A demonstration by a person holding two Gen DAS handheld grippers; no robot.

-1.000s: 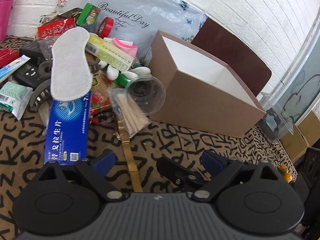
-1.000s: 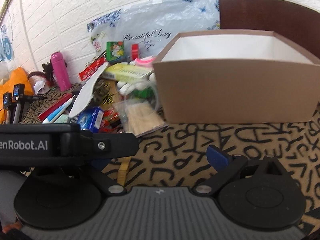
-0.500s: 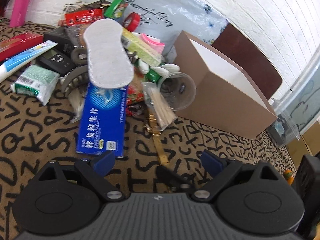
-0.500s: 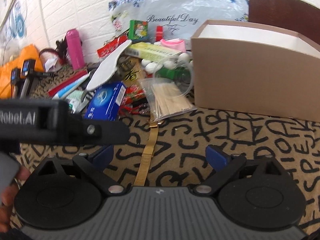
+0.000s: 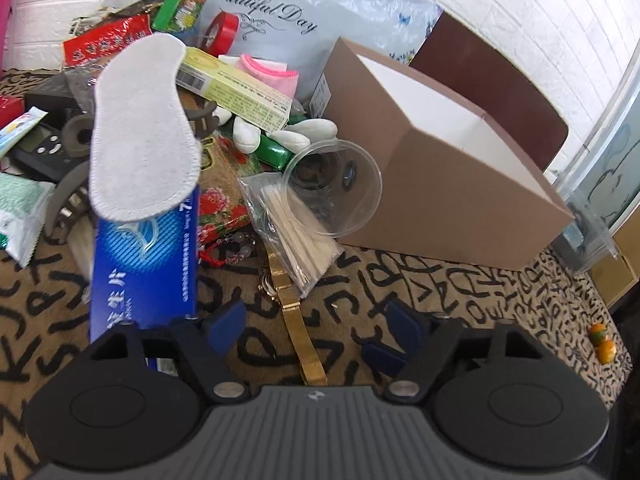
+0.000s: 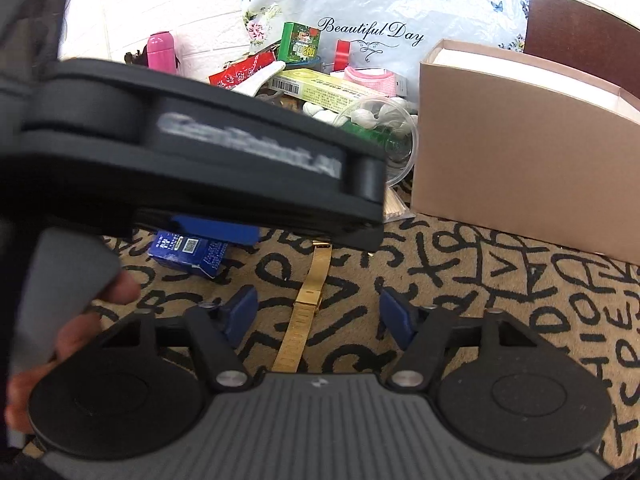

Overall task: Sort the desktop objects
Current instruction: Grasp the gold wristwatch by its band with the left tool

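The gold watch band lies flat on the letter-patterned cloth, stretched out long, and it is the thing nearest to both grippers. Its far end touches the clear bag of wooden sticks, and its near end goes under the body of each gripper. The left gripper stands over the band with its blue fingers released and wide apart, one on each side of the band, and they hold nothing. The right gripper is also spread open around the same band and grasps nothing; in its view the black body of the left gripper crosses above the band and hides the far end. To the left of the band lies the blue box, with its near corner just beside the left finger of the left gripper. On the far end of this box rests the white insole, which is tilted up. Beyond the band, past the bag of sticks, the clear plastic cup lies on its side with the mouth toward the grippers, and it touches the brown cardboard box. This box stands open to the right of the band and beyond it. Behind the band, farther away, a pile of small packets leans on the plastic bag with the words "Beautiful Day".
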